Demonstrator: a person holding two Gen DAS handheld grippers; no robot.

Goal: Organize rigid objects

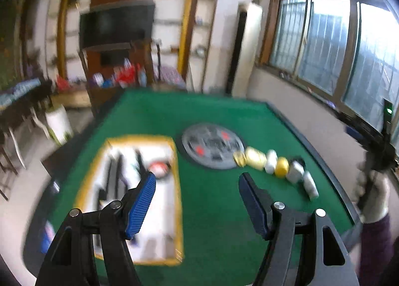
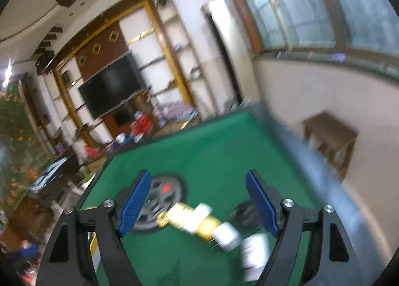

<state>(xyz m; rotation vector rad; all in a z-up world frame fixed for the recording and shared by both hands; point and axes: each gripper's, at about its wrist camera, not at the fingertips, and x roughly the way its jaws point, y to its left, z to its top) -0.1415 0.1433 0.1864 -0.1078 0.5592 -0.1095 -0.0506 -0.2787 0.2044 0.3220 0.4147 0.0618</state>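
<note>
Here, both the left gripper and right gripper are held spread and empty above the green table — a row of small jars is seen beside the yellow-rimmed tray.

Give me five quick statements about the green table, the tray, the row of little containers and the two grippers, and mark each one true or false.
1. The left gripper holds a container. False: its jaws stand open with nothing between them.
2. The small containers lie in a row on the green table. True.
3. The yellow-rimmed tray sits to the right of the containers in the left wrist view. False: it is to their left.
4. A round grey disc is set in the table between tray and row. True.
5. The right gripper is clamped shut. False: it is open and empty.
</note>
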